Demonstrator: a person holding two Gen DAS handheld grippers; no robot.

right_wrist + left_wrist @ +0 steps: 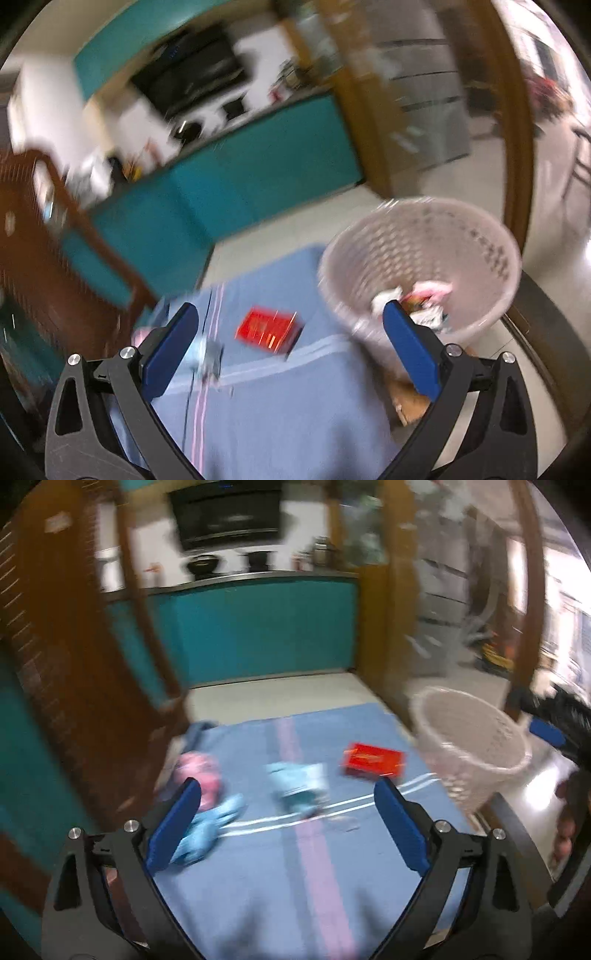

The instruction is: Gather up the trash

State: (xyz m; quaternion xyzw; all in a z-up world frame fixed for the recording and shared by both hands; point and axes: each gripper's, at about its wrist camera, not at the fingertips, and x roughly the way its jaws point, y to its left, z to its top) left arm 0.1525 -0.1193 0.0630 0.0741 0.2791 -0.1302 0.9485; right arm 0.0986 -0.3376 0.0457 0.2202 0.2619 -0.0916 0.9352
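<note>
In the left wrist view, the left hand-held gripper [288,812] is hanging over a blue striped cloth [258,886] covering the table, its blue-padded jaws standing wide apart with nothing between them. On the cloth beyond the fingers, a crumpled pink wrapper [201,771] is lying at the left, touching a light blue crumpled piece [210,827] nearer the camera. A pale blue and white packet [297,784] is sitting in the middle, and a flat red rectangular packet [373,762] is lying further right. A whitish perforated plastic basket [476,753] is standing tilted at the right edge of the cloth. The whole picture is blurring.

In the right wrist view, the right hand-held gripper [291,339] is also showing its jaws spread wide and empty. The red packet [269,328] is lying between the fingers on the cloth [277,424], the pale blue packet [207,354] just beside the left finger. The basket [424,236] is sitting at the right, holding white and pink crumpled trash [417,299].
</note>
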